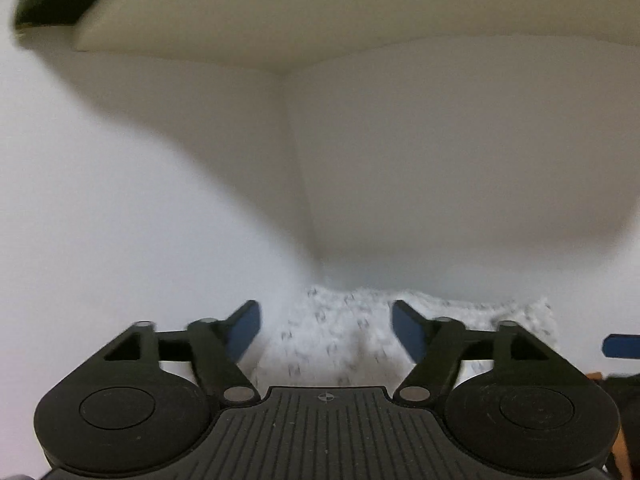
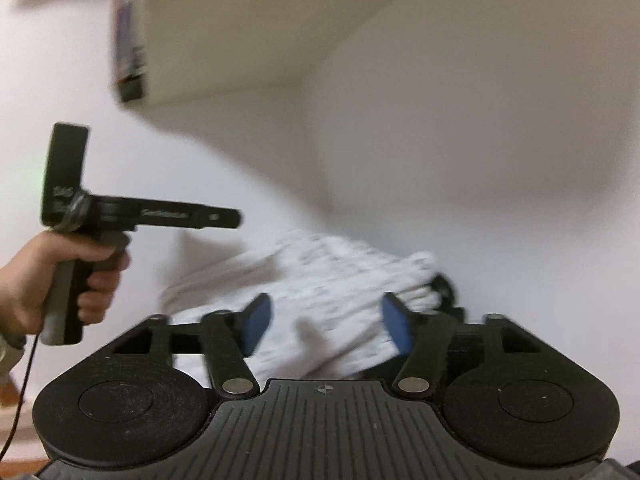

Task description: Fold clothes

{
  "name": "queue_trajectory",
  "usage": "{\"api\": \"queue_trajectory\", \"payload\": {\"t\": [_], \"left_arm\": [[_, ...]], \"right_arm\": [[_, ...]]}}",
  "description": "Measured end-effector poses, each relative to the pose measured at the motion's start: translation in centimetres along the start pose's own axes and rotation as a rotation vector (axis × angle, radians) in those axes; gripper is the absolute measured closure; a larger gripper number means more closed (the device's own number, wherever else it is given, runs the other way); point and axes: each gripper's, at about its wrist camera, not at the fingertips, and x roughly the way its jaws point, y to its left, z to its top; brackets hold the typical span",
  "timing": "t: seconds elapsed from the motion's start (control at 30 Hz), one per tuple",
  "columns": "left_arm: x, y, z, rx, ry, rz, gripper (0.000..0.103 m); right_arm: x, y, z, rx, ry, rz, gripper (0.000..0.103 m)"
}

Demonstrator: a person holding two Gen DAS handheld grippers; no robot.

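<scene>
A white garment with small dark speckles [image 1: 336, 336] lies low ahead of my left gripper [image 1: 326, 334], which stands open with nothing between its blue pads. In the right wrist view the same speckled garment [image 2: 328, 292] is bunched in a heap with ribbed folds at its right end. My right gripper [image 2: 326, 328] is open just in front of the heap and holds nothing. A person's hand [image 2: 60, 280] grips the handle of the left gripper body [image 2: 132, 216] at the left of that view. Both views are blurred.
White walls meet in a corner [image 1: 296, 184] behind the garment. A cream shelf or cabinet underside [image 1: 320, 12] hangs overhead. A dark object [image 2: 444, 288] sits at the garment's right end. The other gripper's blue pad [image 1: 622, 346] shows at the right edge.
</scene>
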Motion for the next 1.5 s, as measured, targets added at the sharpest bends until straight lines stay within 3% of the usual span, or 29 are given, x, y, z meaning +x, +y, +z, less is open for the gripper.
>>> {"api": "queue_trajectory", "payload": {"t": [0.1,0.13,0.17,0.27,0.4,0.8,1.03,1.17,1.33,1.5], "left_arm": [[-2.5,0.2,-1.5,-0.026,0.005,-0.007,0.013],[-3.4,0.3,-2.1,-0.036,0.010,-0.008,0.003],[-4.4,0.4,-2.7,-0.046,0.016,-0.007,0.000],[-7.4,0.6,-4.5,-0.076,0.034,-0.005,0.000],[-12.1,1.3,-6.9,-0.101,0.047,0.018,0.000],[-26.5,3.3,-16.0,-0.181,0.069,0.000,0.000],[-29.3,5.3,-22.3,-0.211,0.124,0.012,0.000],[-30.2,6.5,-26.4,-0.224,0.168,0.014,0.000],[-29.3,7.7,-31.5,-0.208,0.235,0.009,0.000],[-28.6,9.3,-34.1,-0.217,0.258,-0.013,0.000]], "right_arm": [[-1.3,3.1,0.0,-0.065,0.004,0.045,0.023],[-1.3,4.3,-0.1,-0.077,0.016,0.062,0.022],[-1.5,5.2,-0.3,-0.090,0.029,0.079,0.019],[-3.1,8.2,-1.7,-0.112,0.074,0.128,0.007],[-4.0,11.8,-4.4,-0.126,0.143,0.166,0.002],[-5.6,21.6,-14.1,-0.183,0.363,0.234,0.000],[-5.8,24.9,-18.7,-0.186,0.468,0.186,0.000],[-5.7,26.0,-20.3,-0.187,0.517,0.117,0.000],[-5.8,27.5,-21.1,-0.232,0.517,0.024,0.000],[-5.4,28.3,-21.6,-0.244,0.535,-0.085,0.000]]}}
